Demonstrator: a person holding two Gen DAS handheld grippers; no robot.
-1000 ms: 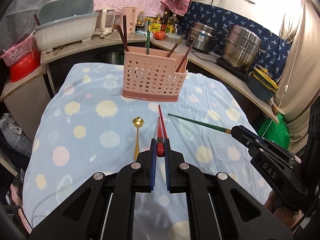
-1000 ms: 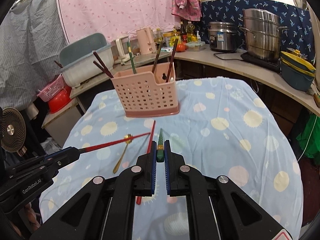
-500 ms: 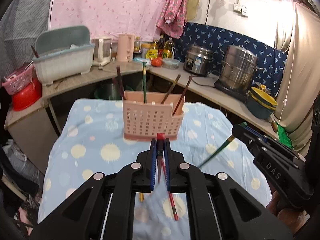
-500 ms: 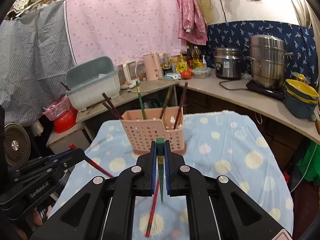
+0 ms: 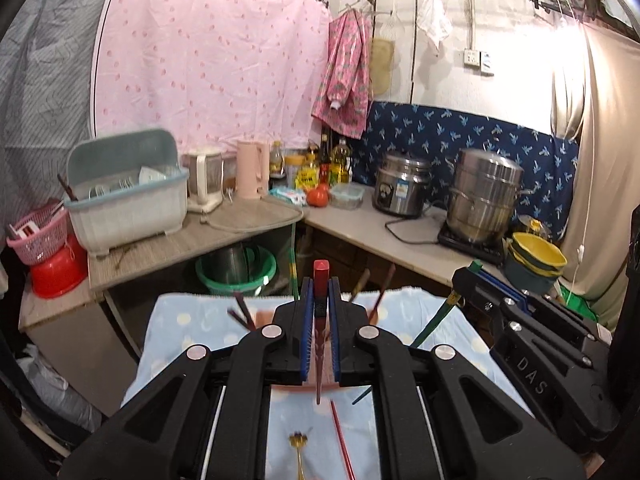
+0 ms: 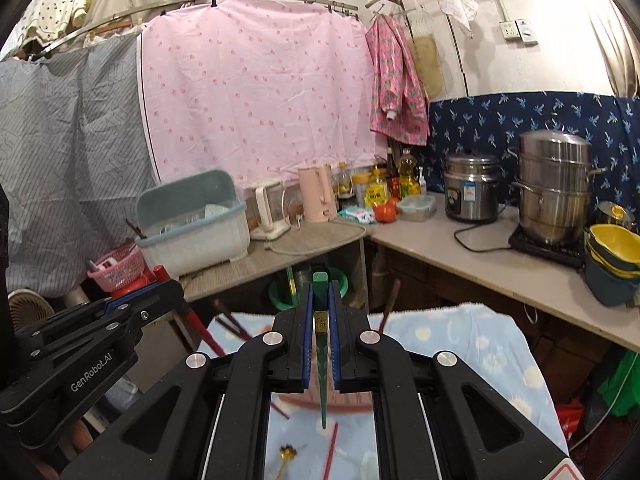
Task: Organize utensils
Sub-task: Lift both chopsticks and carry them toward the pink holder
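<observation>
Both claws have risen off the table since a second ago, each carrying 1 chopstick. The left claw [image 5: 320, 320] is clamped tight on the red chopstick [image 5: 319, 344], which hangs tip-down; the right claw [image 6: 320, 320] is clamped just as tight on the green chopstick [image 6: 322, 360], also tip-down. Both sticks are now lifted clear, so the drop into the pink holder [image 5: 264, 316] looks like the next step. That holder sits beyond and below the claws, mostly hidden behind them. A second red chopstick [image 5: 340, 440] and a gold spoon [image 5: 298, 446] lie on the table [image 5: 180, 320], not yet sorted. Only the left view shows the green stick's full slant; only the right view shows the fan [image 6: 28, 308].
</observation>
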